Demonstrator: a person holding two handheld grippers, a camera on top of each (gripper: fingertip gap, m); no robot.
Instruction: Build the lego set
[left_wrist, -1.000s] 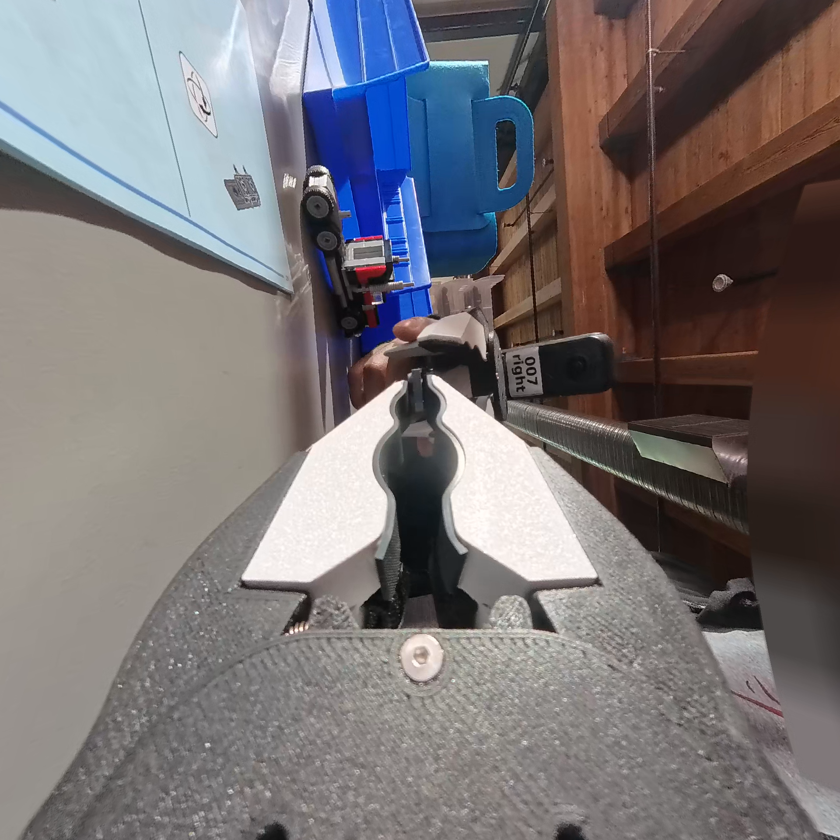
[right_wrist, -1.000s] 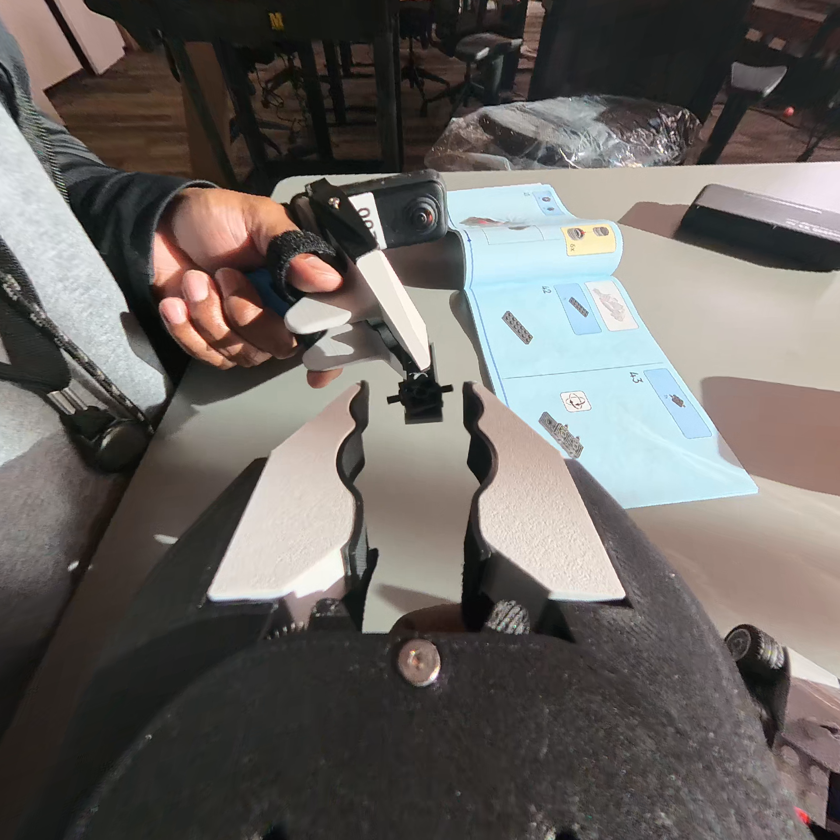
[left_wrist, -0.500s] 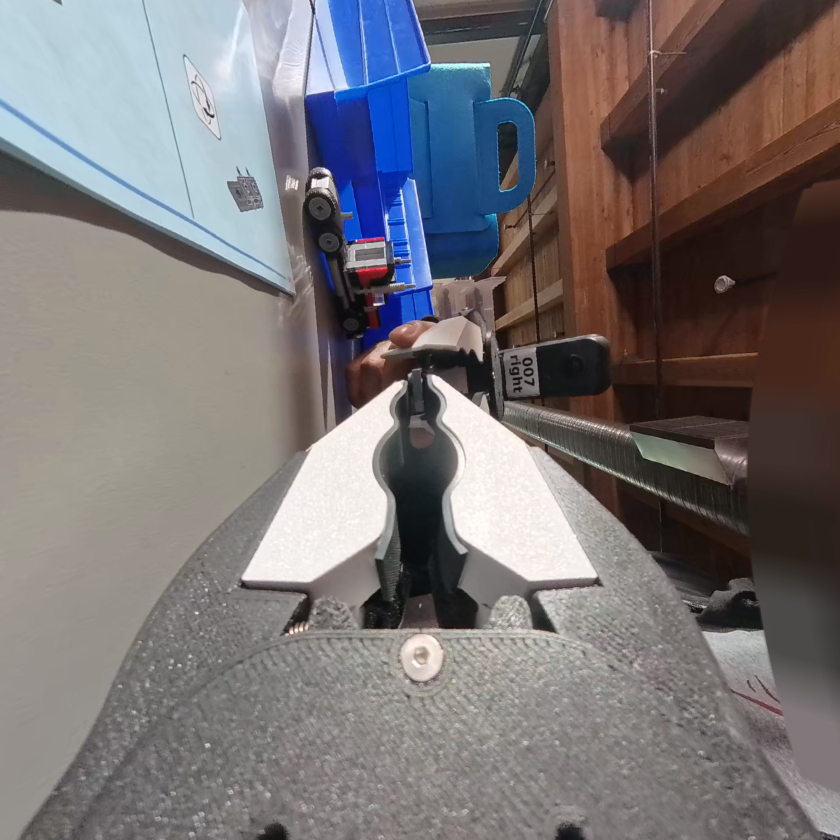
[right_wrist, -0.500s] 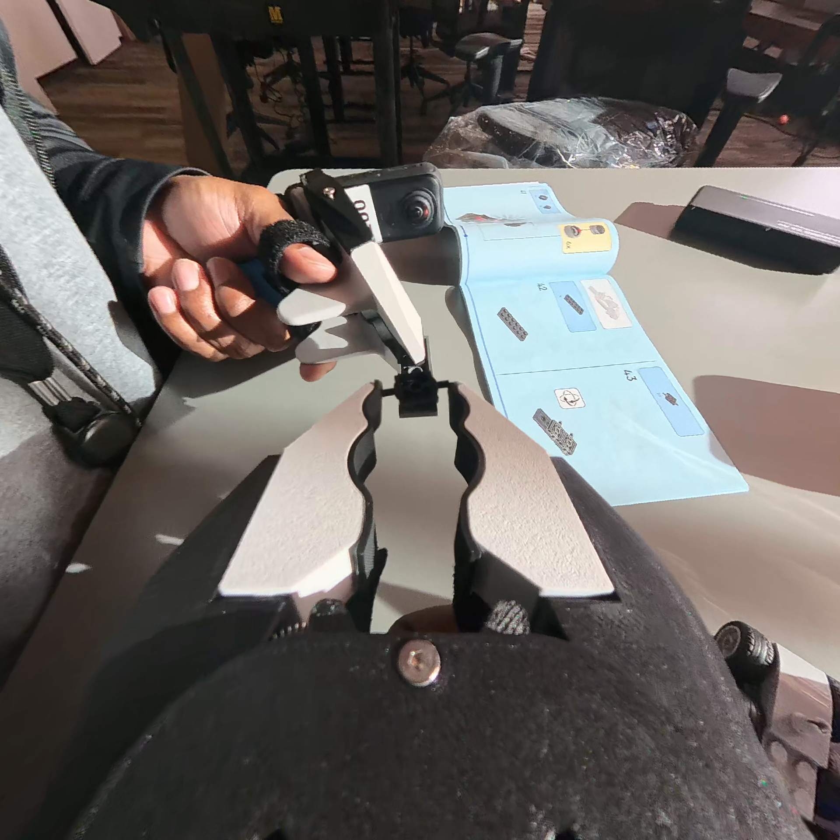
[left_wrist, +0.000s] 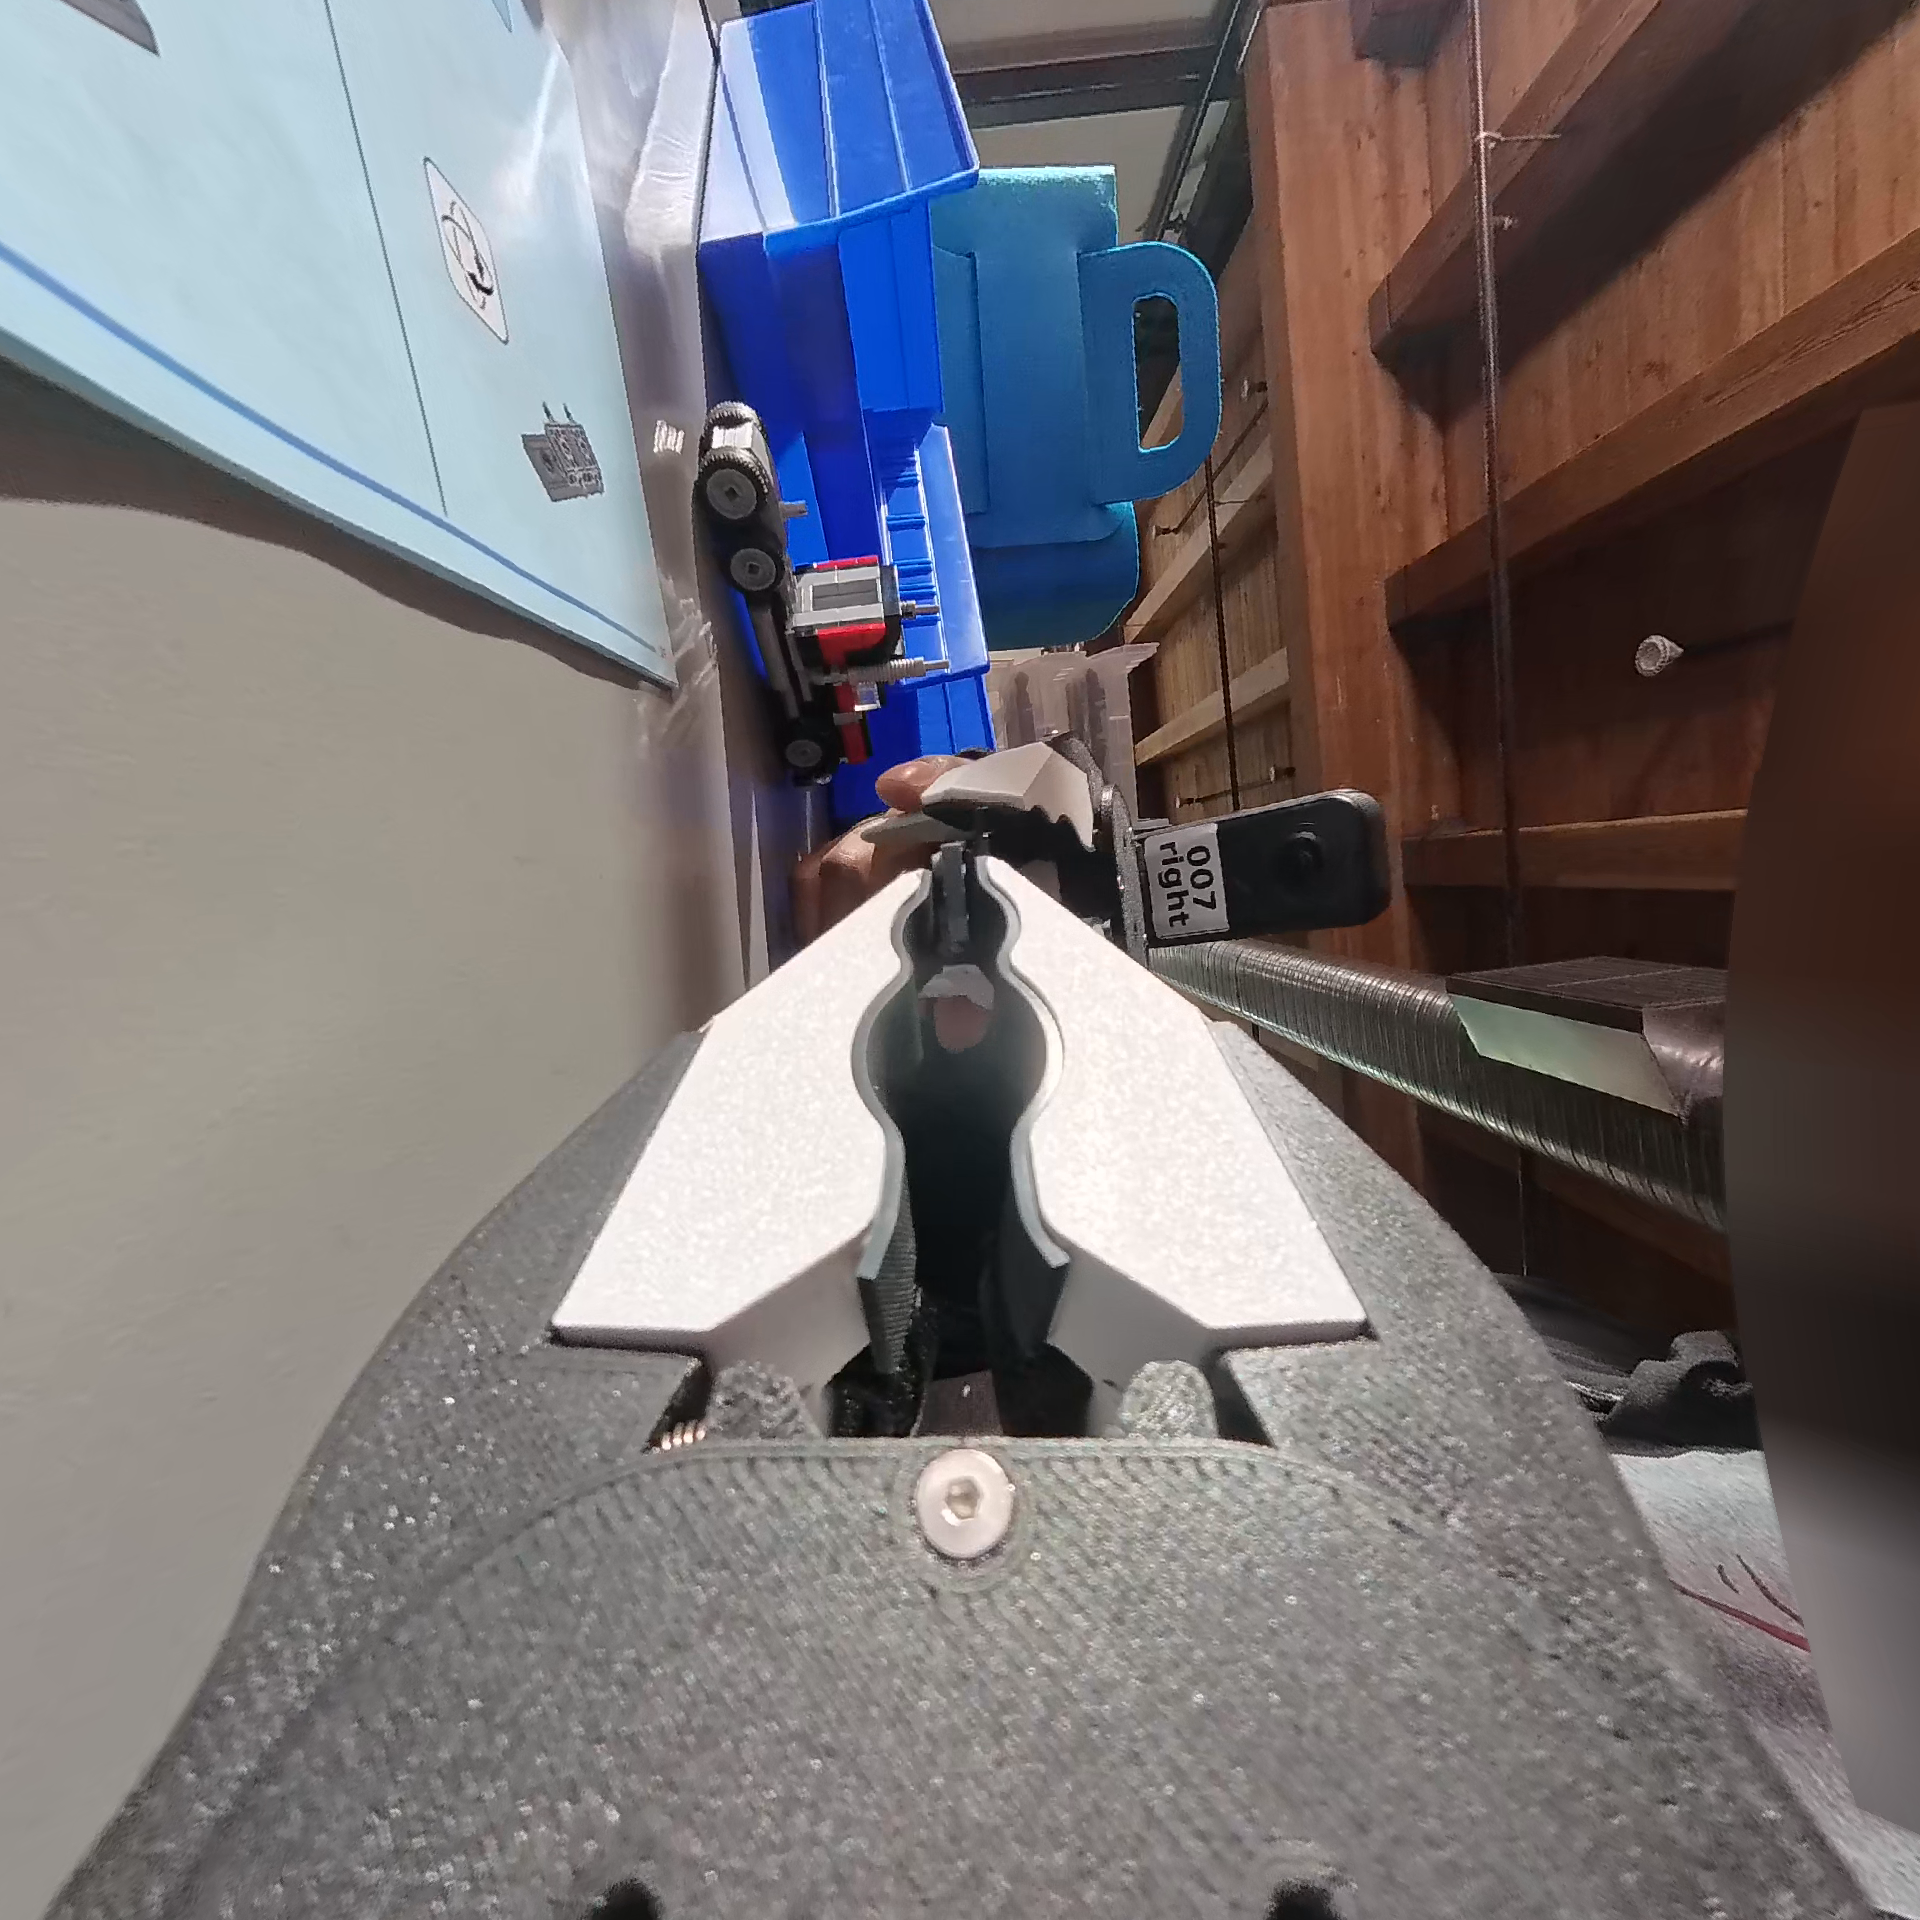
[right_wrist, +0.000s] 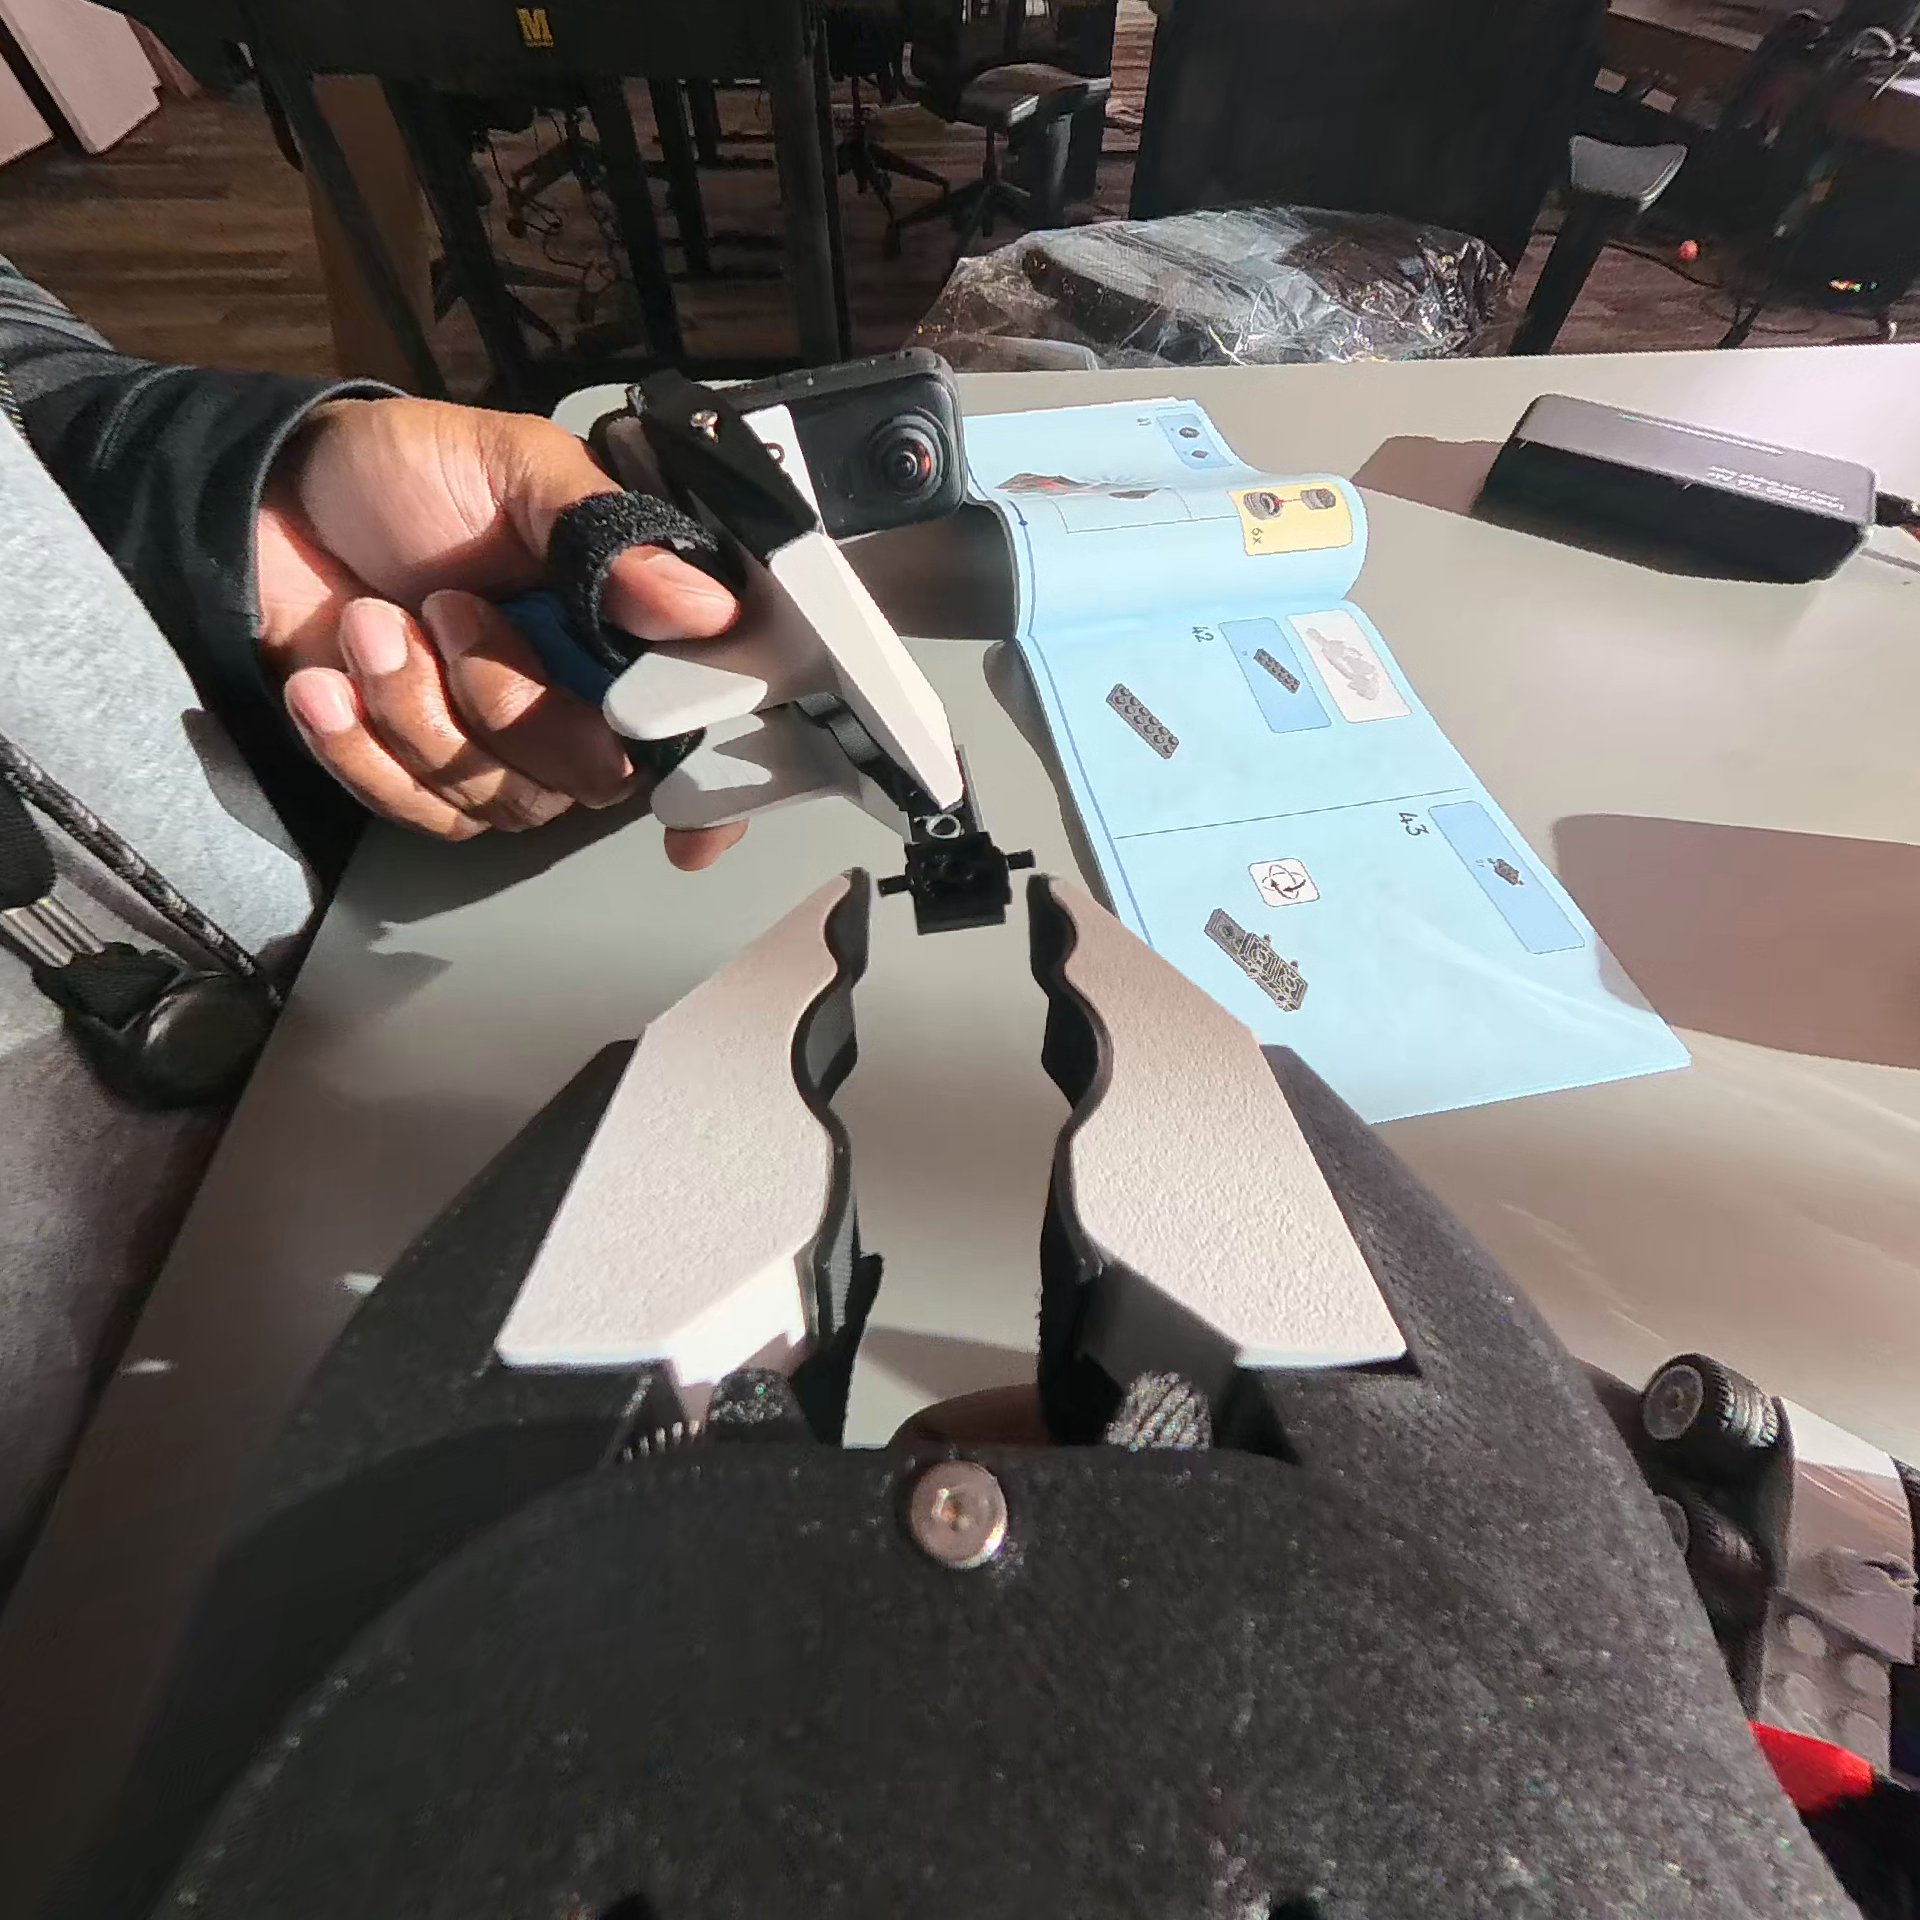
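Note:
My left gripper (left_wrist: 951, 894) is shut on a small black lego piece (right_wrist: 954, 888) with a pin sticking out on each side, and holds it above the grey table (right_wrist: 540, 997). In the right wrist view the left gripper (right_wrist: 935, 805) reaches in from the upper left, held by a hand. My right gripper (right_wrist: 948, 894) is open, with its two fingertips flanking the piece's side pins very closely. In the left wrist view the right gripper (left_wrist: 951, 821) shows just beyond my left fingertips. A partly built red and grey lego truck (left_wrist: 805, 613) stands on the table.
An open light-blue instruction booklet (right_wrist: 1299, 779) lies right of the grippers. A black box (right_wrist: 1683, 499) lies at the table's far right. Blue bins (left_wrist: 852, 312) stand behind the truck. The truck's wheel (right_wrist: 1704, 1413) shows at the right wrist view's lower right.
My right gripper has moved up to the black piece and its jaws have narrowed to either side of it. The left gripper keeps hold of the piece.

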